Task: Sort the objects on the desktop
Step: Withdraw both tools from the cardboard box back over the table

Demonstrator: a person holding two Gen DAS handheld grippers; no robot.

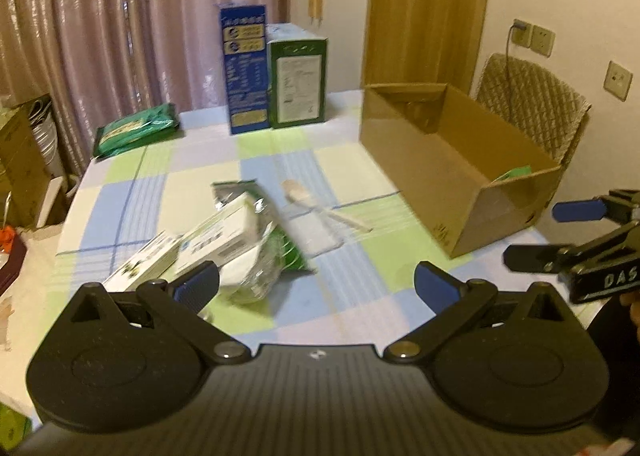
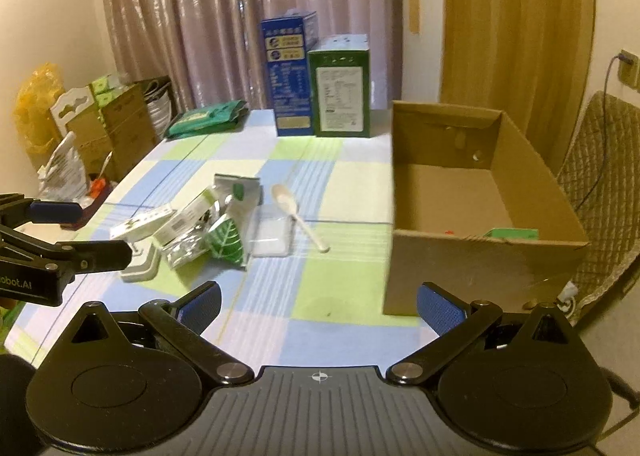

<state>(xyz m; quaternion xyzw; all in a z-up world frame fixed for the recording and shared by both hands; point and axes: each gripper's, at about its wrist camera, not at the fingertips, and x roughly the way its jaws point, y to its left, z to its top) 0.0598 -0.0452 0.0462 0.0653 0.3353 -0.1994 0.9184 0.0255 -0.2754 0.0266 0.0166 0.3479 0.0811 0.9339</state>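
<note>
A pile of small items lies mid-table: white boxes [image 1: 216, 240], a green-and-clear packet [image 1: 276, 248], a clear flat case [image 2: 272, 236] and a white spoon [image 2: 298, 215]. An open cardboard box [image 1: 516, 199] stands at the right with a green item [image 2: 512, 234] inside. My left gripper [image 1: 316, 284] is open and empty, just short of the pile. My right gripper [image 2: 320, 306] is open and empty, above the table beside the cardboard box's [image 2: 480, 256] near corner. Each gripper shows at the edge of the other's view.
A tall blue carton [image 1: 246, 67] and a green carton [image 1: 298, 81] stand at the table's far edge. A green bag [image 1: 138, 129] lies at the far left. A quilted chair [image 1: 532, 107] is behind the cardboard box. Boxes and bags [image 2: 100, 123] stand left of the checked tablecloth [image 2: 340, 284].
</note>
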